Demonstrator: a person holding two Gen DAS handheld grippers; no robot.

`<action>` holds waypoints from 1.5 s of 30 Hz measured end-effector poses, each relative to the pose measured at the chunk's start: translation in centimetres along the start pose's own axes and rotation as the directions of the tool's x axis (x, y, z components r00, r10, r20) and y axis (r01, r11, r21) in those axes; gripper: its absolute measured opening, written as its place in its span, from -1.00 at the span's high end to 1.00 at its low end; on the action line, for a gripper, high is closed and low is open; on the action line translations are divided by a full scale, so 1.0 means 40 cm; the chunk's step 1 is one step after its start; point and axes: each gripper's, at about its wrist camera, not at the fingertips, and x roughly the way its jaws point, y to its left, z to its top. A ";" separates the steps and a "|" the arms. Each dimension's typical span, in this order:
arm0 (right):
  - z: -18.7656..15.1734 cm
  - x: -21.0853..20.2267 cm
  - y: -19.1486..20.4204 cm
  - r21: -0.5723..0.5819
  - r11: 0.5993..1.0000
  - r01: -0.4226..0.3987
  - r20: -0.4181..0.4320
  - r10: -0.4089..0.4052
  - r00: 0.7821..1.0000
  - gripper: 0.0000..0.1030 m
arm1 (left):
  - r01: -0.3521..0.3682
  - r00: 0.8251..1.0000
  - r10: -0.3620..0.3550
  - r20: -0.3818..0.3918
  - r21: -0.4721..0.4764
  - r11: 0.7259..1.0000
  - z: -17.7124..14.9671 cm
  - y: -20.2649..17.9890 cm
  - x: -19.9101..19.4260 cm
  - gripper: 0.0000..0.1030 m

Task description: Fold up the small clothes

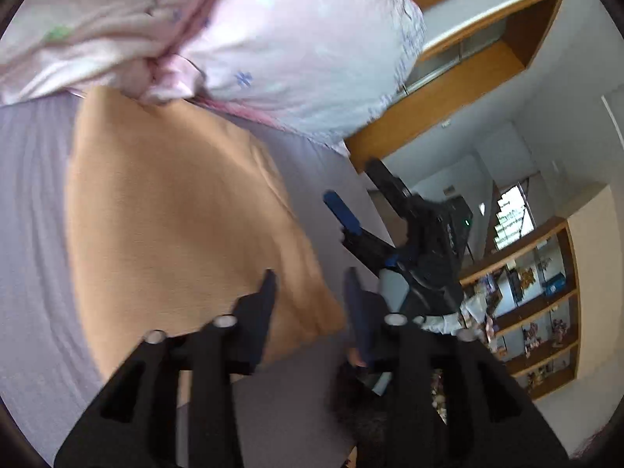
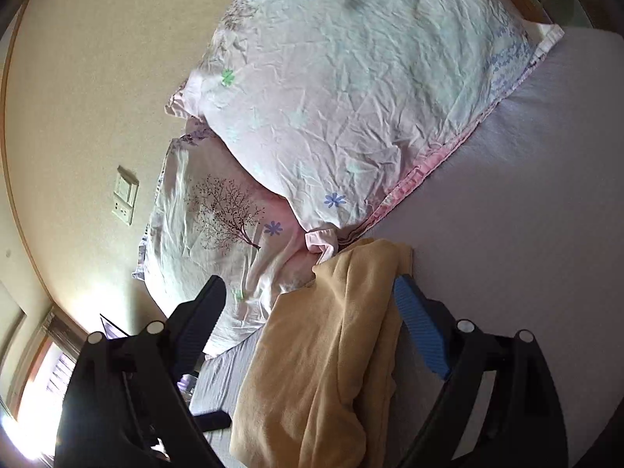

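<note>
Left gripper [image 1: 310,284] spread wide, straddling near corner of tan garment [image 1: 175,210]; right gripper [image 2: 308,304] likewise wide apart, hovering over same tan garment [image 2: 323,355], which lies rumpled on lavender bedsheet [image 2: 526,195]; far end touching floral pillow [image 2: 351,97] toward bed's head

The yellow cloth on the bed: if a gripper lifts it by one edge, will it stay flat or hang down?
The yellow cloth would probably hang limp: it already lies in soft folds on the sheet. It looks fleecy, so it should not slip easily. It likely weighs little and may drag along the sheet when pushed.
</note>
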 end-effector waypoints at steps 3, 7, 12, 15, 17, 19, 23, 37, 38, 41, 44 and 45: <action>-0.022 -0.019 0.039 -0.094 0.995 0.029 -0.067 -0.035 0.997 -0.71 | -0.112 0.991 0.114 0.068 -0.040 0.993 -0.004 0.073 -0.096 -0.27; -0.040 0.057 0.008 -0.038 0.994 0.103 -0.254 -0.109 0.961 -0.71 | -0.167 0.984 0.175 0.037 -0.160 0.973 0.009 0.172 -0.082 -0.27; -0.060 0.144 -0.049 -0.005 0.982 0.190 -0.386 -0.177 0.905 -0.55 | -0.137 0.991 0.135 -0.027 -0.245 0.960 0.024 0.237 0.016 -0.27; -0.069 0.163 -0.052 -0.008 0.988 0.153 -0.412 -0.142 0.900 0.21 | -0.098 0.995 0.097 -0.017 -0.280 0.955 0.022 0.253 0.059 -0.27; -0.080 0.175 -0.058 -0.009 0.990 0.141 -0.416 -0.132 0.900 0.41 | -0.066 0.997 0.071 0.006 -0.284 0.957 0.023 0.255 0.067 -0.09; -0.081 0.178 -0.045 -0.011 0.994 0.111 -0.400 -0.106 0.910 0.47 | -0.052 0.998 0.058 0.015 -0.275 0.960 0.011 0.258 0.052 0.20; -0.091 0.194 0.040 -0.052 0.998 0.017 -0.398 -0.036 0.917 0.51 | -0.029 0.995 0.049 0.083 -0.226 0.974 -0.007 0.255 -0.050 0.27; -0.204 0.149 0.268 -0.066 0.971 -0.230 -0.449 0.177 0.876 -0.63 | -0.235 0.950 0.215 0.226 0.068 0.969 -0.163 0.129 -0.261 -0.07; -0.225 0.162 0.277 -0.055 0.970 -0.239 -0.483 0.183 0.857 -0.64 | -0.250 0.951 0.224 0.214 0.103 0.963 -0.172 0.111 -0.245 -0.12; -0.263 0.215 0.255 -0.076 0.989 -0.127 -0.530 0.068 0.845 -0.64 | -0.324 0.940 0.301 0.158 0.151 0.934 -0.189 0.092 -0.183 -0.13; -0.261 0.247 0.205 -0.061 0.998 -0.028 -0.538 -0.010 0.843 -0.42 | -0.391 0.920 0.378 0.105 0.176 0.903 -0.220 0.107 -0.147 -0.13; -0.259 0.240 0.210 -0.067 0.997 -0.026 -0.533 -0.014 0.846 -0.43 | -0.387 0.922 0.372 0.112 0.179 0.905 -0.228 0.111 -0.152 -0.13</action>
